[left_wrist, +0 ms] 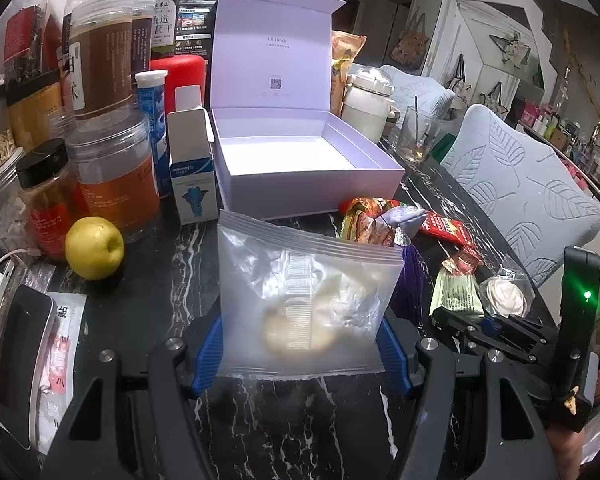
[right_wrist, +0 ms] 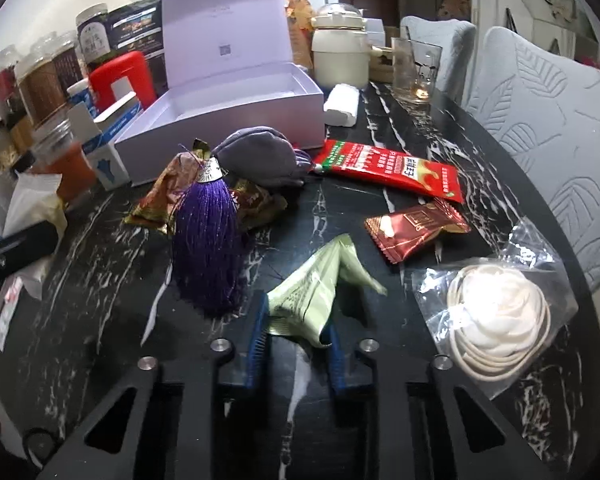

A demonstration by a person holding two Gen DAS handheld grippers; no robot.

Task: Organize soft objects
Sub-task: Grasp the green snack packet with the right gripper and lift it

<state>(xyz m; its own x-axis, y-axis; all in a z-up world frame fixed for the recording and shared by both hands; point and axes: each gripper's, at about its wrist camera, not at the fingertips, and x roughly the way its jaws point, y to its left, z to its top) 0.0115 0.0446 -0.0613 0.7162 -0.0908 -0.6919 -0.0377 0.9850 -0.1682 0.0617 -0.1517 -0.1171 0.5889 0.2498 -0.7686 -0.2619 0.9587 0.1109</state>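
Closest in, the left gripper point(left_wrist: 302, 350) pinches a frosted zip-top plastic bag point(left_wrist: 306, 300) holding pale rounded lumps, upright on the black marble table point(left_wrist: 172, 280). The right gripper point(right_wrist: 296, 334) squeezes a crumpled green foil packet point(right_wrist: 310, 296). Behind them the open lilac cardboard box point(left_wrist: 300, 160) holds nothing visible.

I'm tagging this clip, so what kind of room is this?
Probably a home dining area: a marble table with padded chairs, crowded with food jars and a glass.
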